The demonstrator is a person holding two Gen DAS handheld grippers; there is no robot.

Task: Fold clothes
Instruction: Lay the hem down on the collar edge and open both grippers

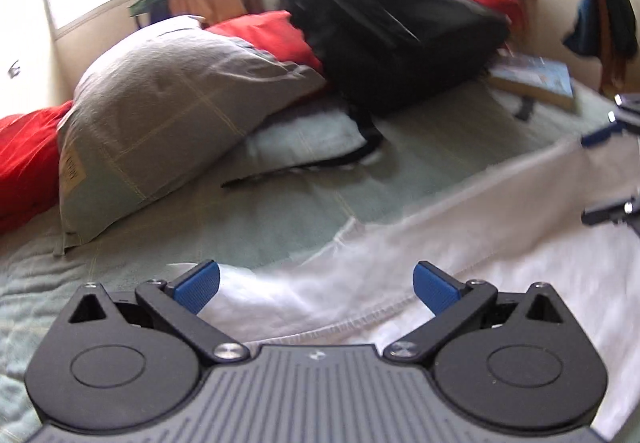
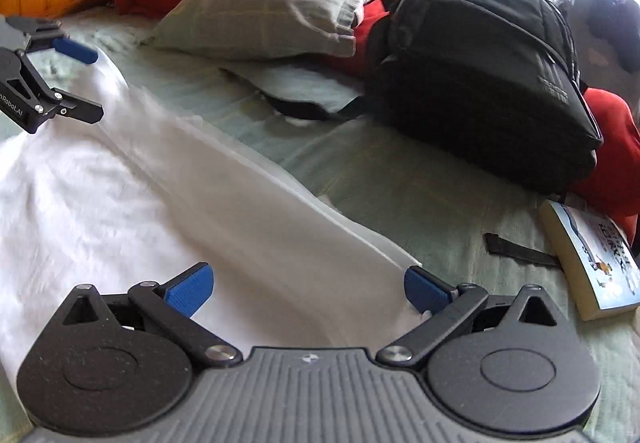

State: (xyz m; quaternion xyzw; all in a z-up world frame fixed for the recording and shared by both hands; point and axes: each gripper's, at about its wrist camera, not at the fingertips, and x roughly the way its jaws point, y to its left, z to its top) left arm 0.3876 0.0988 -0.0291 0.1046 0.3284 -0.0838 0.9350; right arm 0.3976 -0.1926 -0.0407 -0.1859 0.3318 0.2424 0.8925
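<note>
- Daylight from a window falls over a bed [image 1: 280,211] with a pale green cover, cluttered at its far side.
- Far left on the bed lies a red blanket [image 1: 28,159], then a grey pillow [image 1: 160,115], a black backpack [image 1: 396,31] leaning on more red cloth, and a book [image 1: 536,77] at the right.
- Nearest the cameras, a white garment [image 2: 100,195] lies spread on the cover; its far edge looks doubled over along a straight line, though blur leaves this uncertain.
- Left gripper [image 1: 316,285] hovers low over the garment's hem, its blue fingers [image 1: 198,285] spread wide, gripping nothing.
- Right gripper [image 2: 306,289] sits over the garment's right corner, its fingers [image 2: 188,291] equally wide, holding nothing.
- Whether a fold has just been laid or an edge is about to be taken, the scene fits both.
- Risks, as a judgement: fingers closing could pinch the bed cover with the thin cloth; uneven lifting by the two sides would skew the crease; the backpack's loose strap [image 2: 520,252] and the book lie close enough to snag a swung edge.
</note>
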